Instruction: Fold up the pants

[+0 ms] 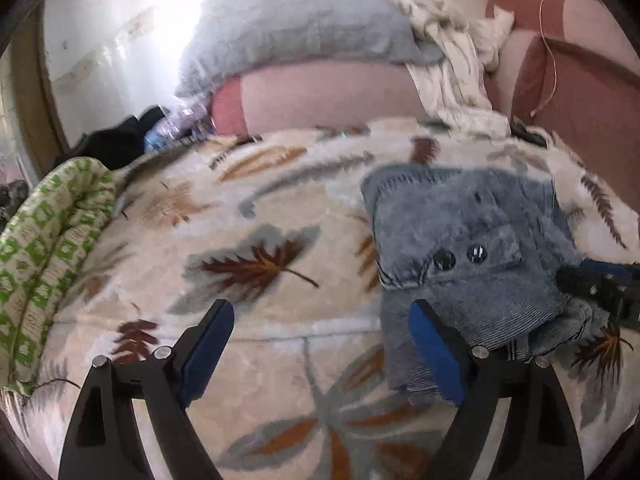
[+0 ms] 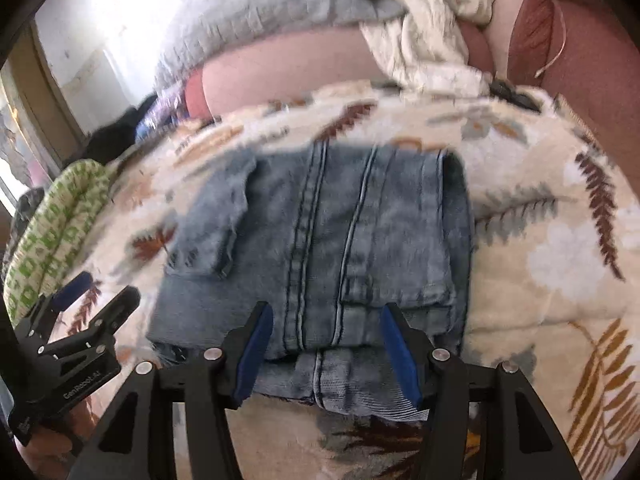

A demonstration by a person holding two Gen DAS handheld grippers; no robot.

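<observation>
Blue denim pants [image 2: 320, 240] lie folded in a compact stack on a cream leaf-print blanket [image 1: 260, 208]. In the left wrist view the pants [image 1: 472, 240] sit to the right, with two dark buttons showing. My left gripper [image 1: 322, 320] is open and empty over the blanket, its right finger at the pants' left edge. My right gripper [image 2: 326, 328] is open, its fingers [image 2: 256, 344] straddling the near edge of the folded pants, not closed on them. The left gripper also shows at lower left in the right wrist view [image 2: 96, 292], and the right gripper's tip at the right edge in the left wrist view [image 1: 600, 284].
A green-and-white patterned cushion [image 1: 44, 256] lies at the left. A grey pillow [image 1: 296, 36], a pink pillow [image 1: 320, 96] and crumpled white cloth [image 1: 452, 76] lie behind. A reddish headboard or sofa [image 1: 580, 96] is at the right. Dark clothes and a plastic bottle [image 1: 168, 128] sit at back left.
</observation>
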